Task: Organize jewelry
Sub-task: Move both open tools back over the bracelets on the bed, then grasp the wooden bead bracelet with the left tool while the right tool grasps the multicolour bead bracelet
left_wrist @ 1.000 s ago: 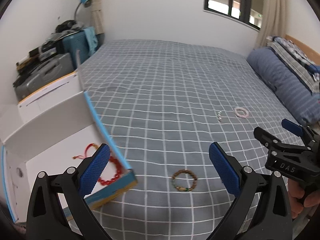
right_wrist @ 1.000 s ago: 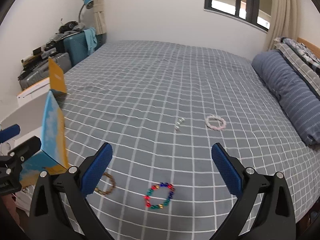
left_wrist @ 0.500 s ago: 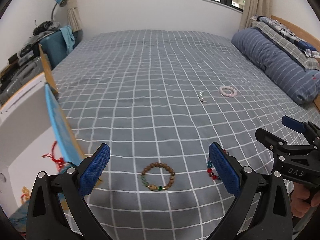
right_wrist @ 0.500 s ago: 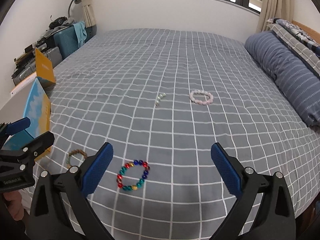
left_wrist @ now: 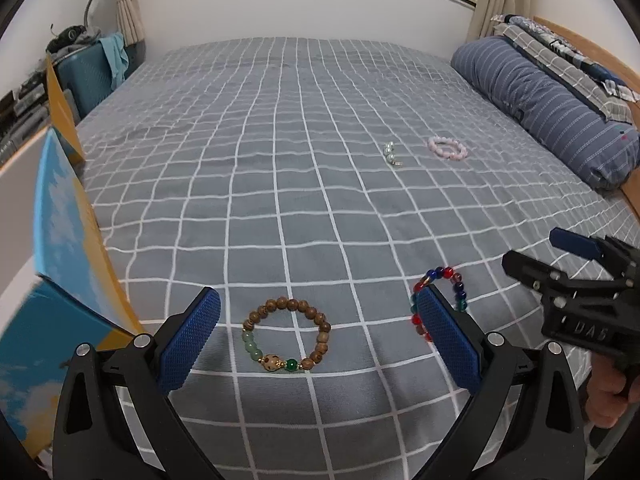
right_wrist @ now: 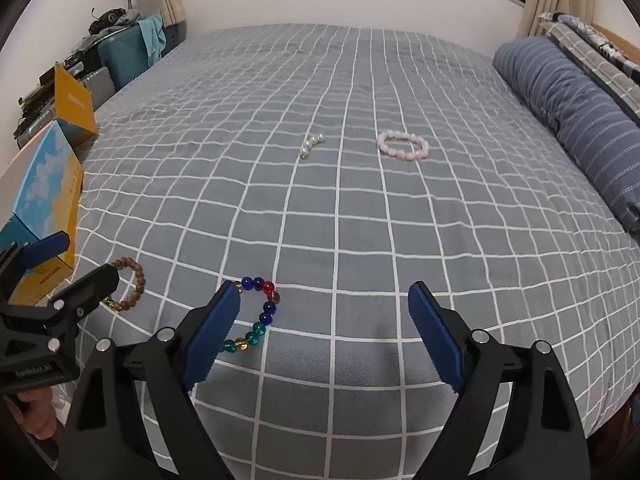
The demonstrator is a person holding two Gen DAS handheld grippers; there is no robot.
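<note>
The left gripper (left_wrist: 318,336) is spread wide and empty, and the wooden bead bracelet (left_wrist: 286,334) lies flat on the checked bedspread (left_wrist: 280,184) squarely between its pads, slightly ahead. The right gripper (right_wrist: 324,336) is also spread and empty; the multicoloured glass bead bracelet (right_wrist: 256,314) lies just inside its left pad. Judging by this, the left tongs are the better centred, and the blue-and-yellow box (left_wrist: 60,240) lies to their left.

The right gripper (left_wrist: 576,264) body reads "DAS"; lettering on the blue-and-yellow box (right_wrist: 48,200) is illegible.
</note>
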